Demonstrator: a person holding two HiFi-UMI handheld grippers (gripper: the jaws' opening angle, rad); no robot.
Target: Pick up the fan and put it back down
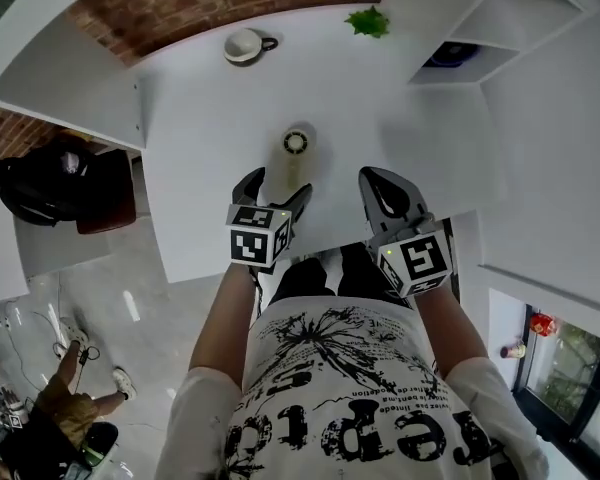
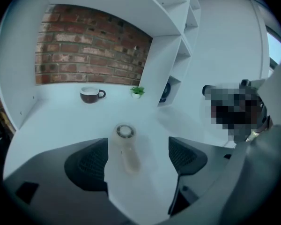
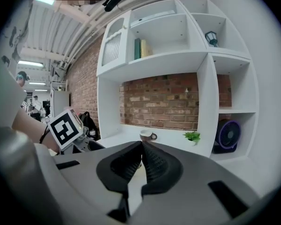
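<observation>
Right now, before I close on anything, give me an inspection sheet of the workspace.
Surface: white table.
Job's things: handheld fan lying flat on the table, not lifted.
Clutter: mug and small green plant at the far edge.
Grippers: left gripper open, jaws either side of the fan's handle; right gripper shut, empty.
Cables: nothing seen.
Surroundings: white shelving holding a blue desk fan; brick wall.

The table (image 1: 200, 118) was seen as smooth, matt white. The fan (image 1: 292, 163) at centre frame was rendered in matt cream plastic. A rough red brick wall (image 1: 210, 8) was shown at the top. The pads (image 2: 91, 163) of the left gripper (image 2: 136, 149) were seen finely ribbed, matt black.
</observation>
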